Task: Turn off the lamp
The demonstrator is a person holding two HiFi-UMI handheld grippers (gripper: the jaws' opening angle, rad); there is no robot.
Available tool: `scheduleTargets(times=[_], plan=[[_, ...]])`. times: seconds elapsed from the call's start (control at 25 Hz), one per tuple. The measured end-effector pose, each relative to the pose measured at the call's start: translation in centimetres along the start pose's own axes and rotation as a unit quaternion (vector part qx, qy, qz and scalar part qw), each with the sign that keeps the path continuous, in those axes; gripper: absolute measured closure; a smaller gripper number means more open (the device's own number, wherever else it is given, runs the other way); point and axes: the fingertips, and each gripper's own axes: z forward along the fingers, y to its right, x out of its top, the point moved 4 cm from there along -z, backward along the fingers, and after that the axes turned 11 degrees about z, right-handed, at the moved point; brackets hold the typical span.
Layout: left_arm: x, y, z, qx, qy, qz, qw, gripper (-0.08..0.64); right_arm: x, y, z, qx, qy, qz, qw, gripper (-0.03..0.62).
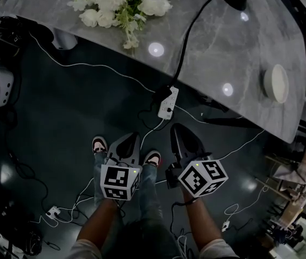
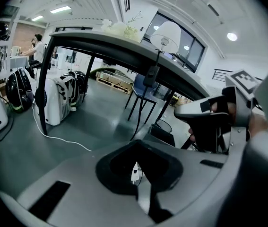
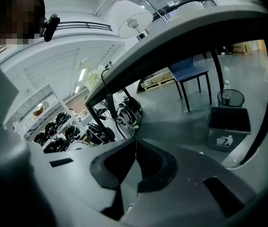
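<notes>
Marble surface (image 1: 217, 47) carries the lamp (image 2: 167, 34), which has a white shade. Its black cord (image 1: 191, 34) drops over the edge to a white power strip (image 1: 168, 102) on the floor. Left tongs (image 1: 132, 139) and right tongs (image 1: 179, 129) are both clenched and empty, low near the strip. Approach step. Next is probably to press the strip's switch with one tip.

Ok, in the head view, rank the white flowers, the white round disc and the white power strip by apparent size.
1. white flowers
2. white round disc
3. white power strip: nearly alike to the disc, order unsure
</notes>
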Motion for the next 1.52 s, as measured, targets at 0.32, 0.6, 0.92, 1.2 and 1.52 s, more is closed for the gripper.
scheduleTargets(times=[0.32, 0.6, 0.92, 1.2, 1.52], plan=[[0.5, 1.3, -0.6, -0.005, -0.002, 0.001, 1.0000, 0.565, -3.6, 0.7, -0.7, -0.014, -0.054, 0.034, 0.998, 0.594], [3.4, 2.4, -3.9, -0.004, -0.004, 0.010, 0.9999, 0.565, -2.2, -3.0, -2.9, 0.007, -0.055, 0.071, 0.996, 0.594], [10.6, 5.5, -8.5, -0.014, -0.005, 0.007, 0.9999, 0.565, 3.6, -7.6, -7.9, 0.008, -0.026, 0.073, 0.997, 0.594], [19.8, 6.8, -10.4, -0.027, 0.046, 0.038, 0.9979, 0.565, 11.0, -11.5, -11.3, 0.021, 0.017, 0.051, 0.998, 0.594], [24.2, 9.4, -16.2, -0.026, 0.080, 0.032, 0.9959, 0.565, 12.8, -14.5, -17.1, 0.008, 0.031, 0.031, 0.999, 0.594]])
